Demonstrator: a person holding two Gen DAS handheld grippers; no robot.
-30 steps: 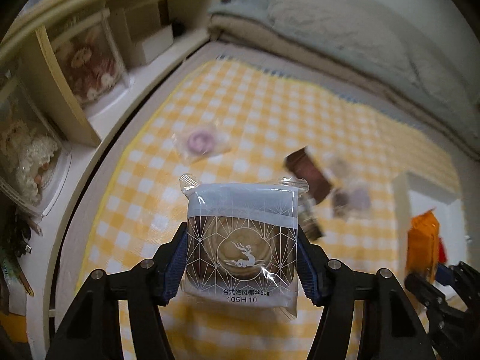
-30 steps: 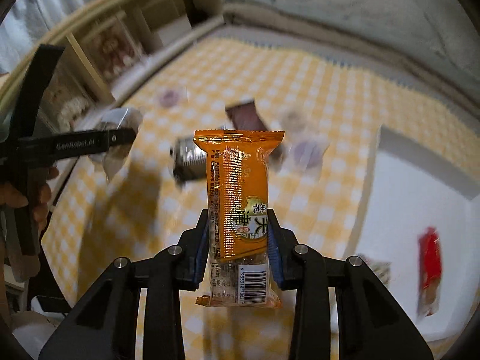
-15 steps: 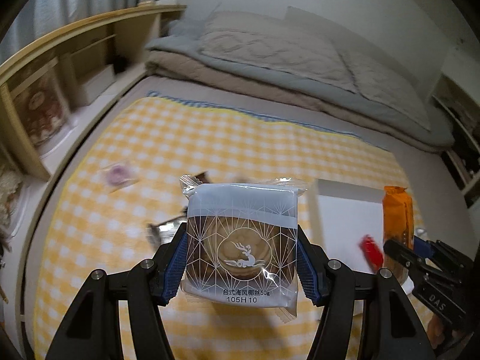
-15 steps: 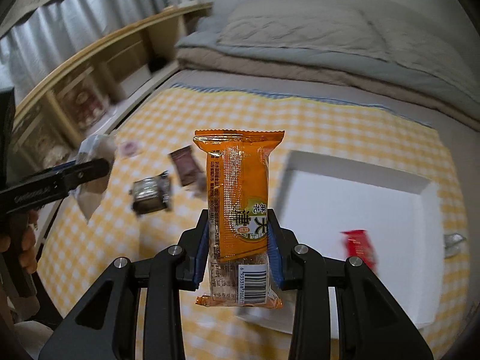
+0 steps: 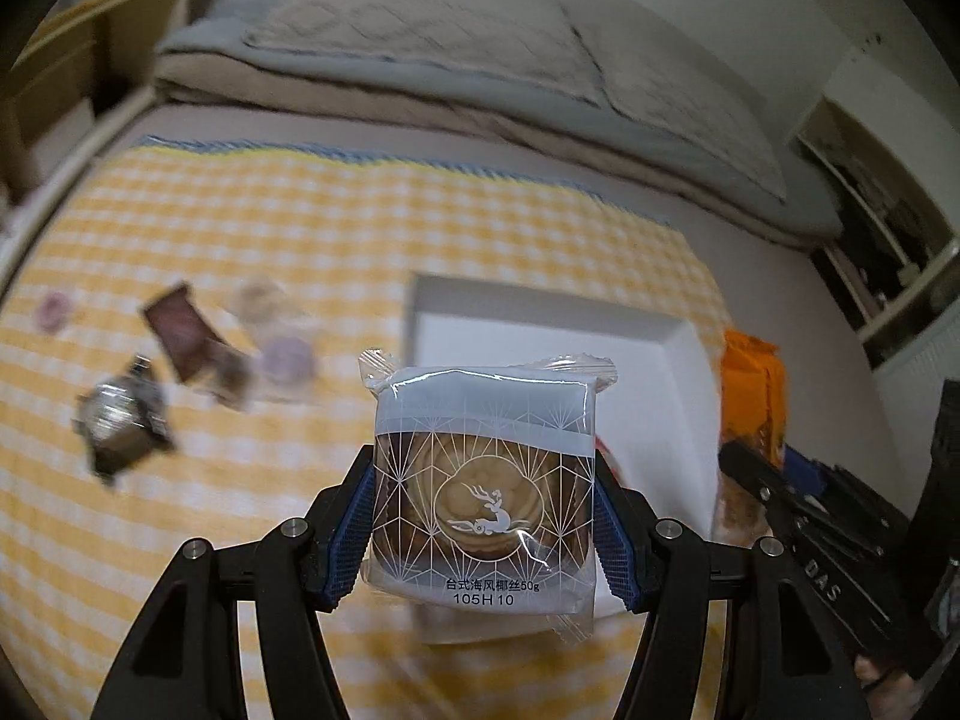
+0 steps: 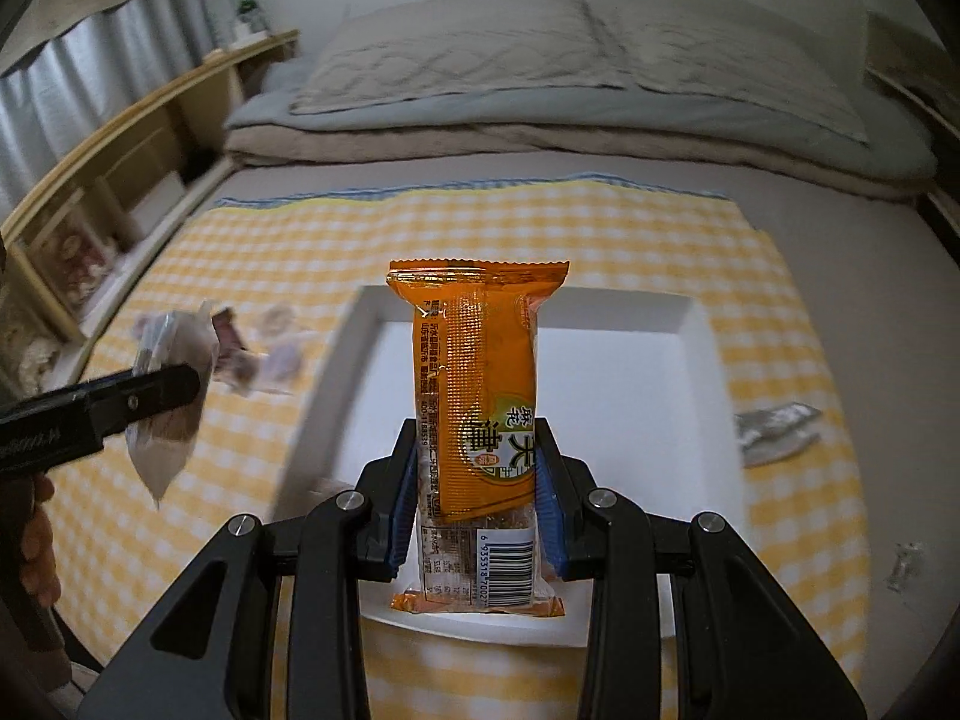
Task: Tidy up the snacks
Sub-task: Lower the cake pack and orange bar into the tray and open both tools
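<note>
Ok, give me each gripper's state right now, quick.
Left gripper: closed on the pastry packet.
Right gripper: closed on the orange snack bar.

Dim, even indoor light with a warm cast; no clear source. Faint soft shadows only. Strong fisheye bending, black vignette in all corners. Sharp nearby: cake packet (image 5: 483, 480) and orange snack bar (image 6: 477, 414), slight glare on both wrappers. Motion-blurred beyond: checked cloth (image 5: 288, 252), loose snacks far left (image 5: 198, 348), bedding (image 6: 576, 66), shelves.
</note>
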